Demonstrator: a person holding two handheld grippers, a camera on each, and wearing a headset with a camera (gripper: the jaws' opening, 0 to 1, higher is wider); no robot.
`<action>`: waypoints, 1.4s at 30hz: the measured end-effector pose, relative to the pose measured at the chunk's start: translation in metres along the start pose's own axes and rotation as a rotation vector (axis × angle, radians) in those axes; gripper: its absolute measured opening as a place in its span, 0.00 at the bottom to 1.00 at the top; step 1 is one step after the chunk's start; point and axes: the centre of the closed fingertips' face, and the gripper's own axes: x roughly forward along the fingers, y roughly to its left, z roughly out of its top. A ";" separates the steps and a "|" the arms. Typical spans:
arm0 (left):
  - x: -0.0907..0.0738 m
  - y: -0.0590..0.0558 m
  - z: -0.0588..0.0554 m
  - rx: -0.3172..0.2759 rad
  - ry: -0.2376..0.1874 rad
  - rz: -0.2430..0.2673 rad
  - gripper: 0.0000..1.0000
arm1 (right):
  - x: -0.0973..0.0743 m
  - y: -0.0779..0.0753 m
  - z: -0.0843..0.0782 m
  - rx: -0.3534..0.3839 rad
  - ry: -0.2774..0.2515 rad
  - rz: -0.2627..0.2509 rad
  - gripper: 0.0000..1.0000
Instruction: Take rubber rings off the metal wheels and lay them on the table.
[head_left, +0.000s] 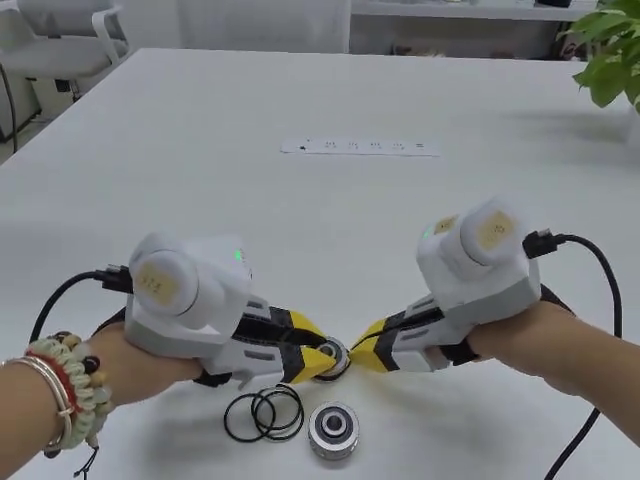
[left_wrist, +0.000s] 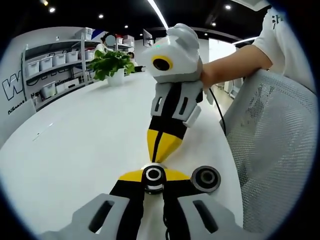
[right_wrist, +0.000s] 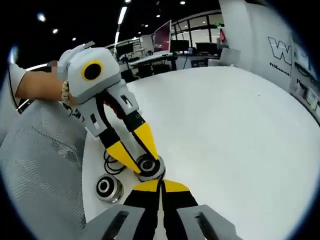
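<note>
My left gripper (head_left: 328, 360) is shut on a small metal wheel (head_left: 336, 357), held just above the white table (head_left: 330, 90). Its yellow jaws clamp that wheel (left_wrist: 153, 176) from both sides. My right gripper (head_left: 363, 352) comes in from the right with its jaws shut, its tips against the wheel's rim (right_wrist: 149, 166). Whether it pinches a rubber ring there I cannot tell. A second metal wheel (head_left: 332, 430) lies flat on the table in front of the grippers, also seen in the gripper views (left_wrist: 205, 179) (right_wrist: 108, 187). Overlapping black rubber rings (head_left: 226, 417) lie to its left.
A white power strip (head_left: 358, 147) lies across the table's middle. A potted plant (head_left: 608, 55) stands at the far right corner. A black cable (head_left: 600, 330) trails from the right gripper. A mesh chair back (left_wrist: 272, 145) is close behind me.
</note>
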 end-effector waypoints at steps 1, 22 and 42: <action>0.000 0.000 0.000 0.001 0.002 0.002 0.08 | -0.001 -0.001 0.001 0.025 -0.005 0.002 0.00; 0.000 -0.002 0.001 0.076 0.025 0.014 0.07 | -0.007 0.005 0.005 0.312 -0.082 0.077 0.00; -0.001 -0.002 0.000 0.073 0.025 0.010 0.07 | -0.006 0.012 0.011 0.311 -0.085 0.098 0.00</action>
